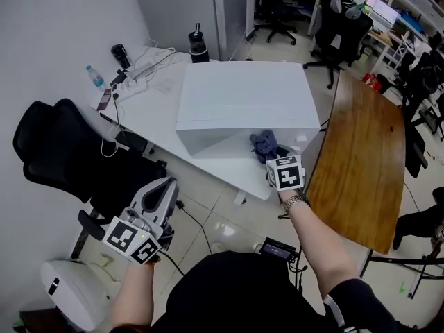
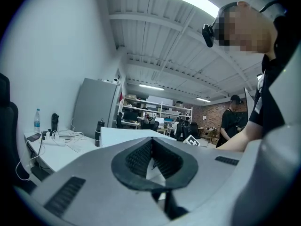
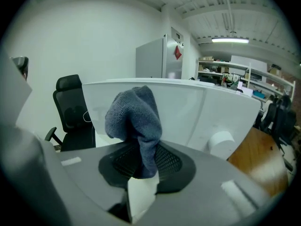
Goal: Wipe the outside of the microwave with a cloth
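Note:
A white microwave [image 1: 239, 106] stands on a white table [image 1: 152, 123], its front face toward me. My right gripper [image 1: 277, 159] is shut on a blue-grey cloth [image 1: 263, 144] at the lower right of that front face. In the right gripper view the cloth [image 3: 134, 121] bunches up out of the right gripper [image 3: 141, 161], close before the microwave's front [image 3: 197, 112] and left of its round knob [image 3: 221, 142]. Whether cloth and face touch I cannot tell. My left gripper [image 1: 156, 200] hangs low at the left, off the table, shut and empty [image 2: 151, 161], pointing level toward the microwave [image 2: 127, 134].
A black office chair [image 1: 69, 158] stands left of the table, a curved wooden table [image 1: 361, 165] at the right. A water bottle [image 1: 95, 76], cables and a power strip [image 1: 139, 68] and a black flask [image 1: 198, 47] sit behind the microwave. A person [image 2: 233, 121] stands far off.

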Demonstrator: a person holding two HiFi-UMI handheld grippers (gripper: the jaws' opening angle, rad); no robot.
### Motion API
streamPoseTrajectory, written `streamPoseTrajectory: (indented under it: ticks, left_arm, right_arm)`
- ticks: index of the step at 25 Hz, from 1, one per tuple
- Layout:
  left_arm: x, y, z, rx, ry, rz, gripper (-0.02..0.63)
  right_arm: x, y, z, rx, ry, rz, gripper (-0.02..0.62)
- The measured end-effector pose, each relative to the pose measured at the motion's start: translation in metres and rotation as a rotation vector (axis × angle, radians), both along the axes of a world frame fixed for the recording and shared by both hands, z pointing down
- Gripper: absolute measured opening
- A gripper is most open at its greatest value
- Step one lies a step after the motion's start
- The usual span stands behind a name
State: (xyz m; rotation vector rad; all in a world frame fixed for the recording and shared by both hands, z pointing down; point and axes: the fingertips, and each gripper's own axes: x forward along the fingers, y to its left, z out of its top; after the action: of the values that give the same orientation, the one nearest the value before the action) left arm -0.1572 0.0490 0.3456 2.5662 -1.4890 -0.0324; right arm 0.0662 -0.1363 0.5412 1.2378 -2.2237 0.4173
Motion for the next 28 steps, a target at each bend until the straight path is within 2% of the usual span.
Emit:
streamPoseTrajectory:
  ticks: [11,28]
  left_arm:
    - [0.072,-0.005,-0.007,-0.001,-0.017,0.025,0.005]
    - [0.140,0.007,-0.008,0.006,-0.022,0.031,0.005]
  right_arm:
    - [0.079,-0.003,-0.003,-0.006,-0.014,0.045,0.081]
    - [0.150,0.004,-0.012,0.015,-0.013,0.048,0.081]
